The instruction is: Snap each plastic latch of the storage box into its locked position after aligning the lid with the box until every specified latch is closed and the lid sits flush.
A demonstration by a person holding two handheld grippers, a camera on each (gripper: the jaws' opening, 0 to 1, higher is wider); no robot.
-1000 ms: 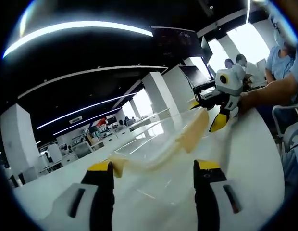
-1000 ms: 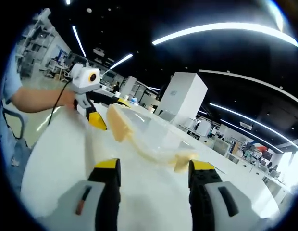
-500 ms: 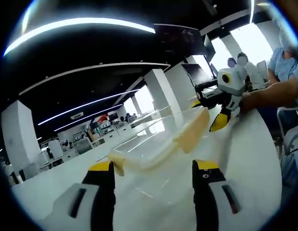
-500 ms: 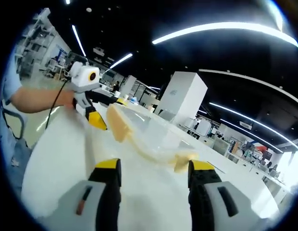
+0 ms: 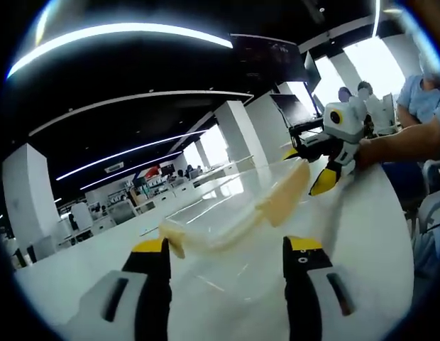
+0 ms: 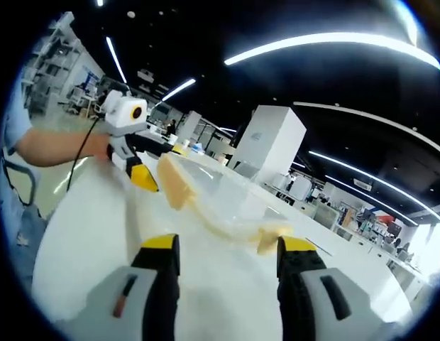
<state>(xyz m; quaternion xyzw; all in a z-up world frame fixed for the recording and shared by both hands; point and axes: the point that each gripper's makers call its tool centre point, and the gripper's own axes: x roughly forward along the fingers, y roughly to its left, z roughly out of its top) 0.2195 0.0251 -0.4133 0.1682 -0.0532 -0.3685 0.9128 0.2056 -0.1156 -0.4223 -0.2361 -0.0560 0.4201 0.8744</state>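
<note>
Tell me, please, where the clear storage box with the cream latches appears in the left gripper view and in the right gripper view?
Left gripper view: the storage box lies at centre, just beyond the jaws, running up toward the right.
Right gripper view: the storage box lies at centre, running up toward the left.
Shared landmark: the white table it rests on.

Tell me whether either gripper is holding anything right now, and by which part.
Nothing is held. The left gripper and right gripper both stand open, empty, short of the storage box with its cream latches on the white table.
</note>
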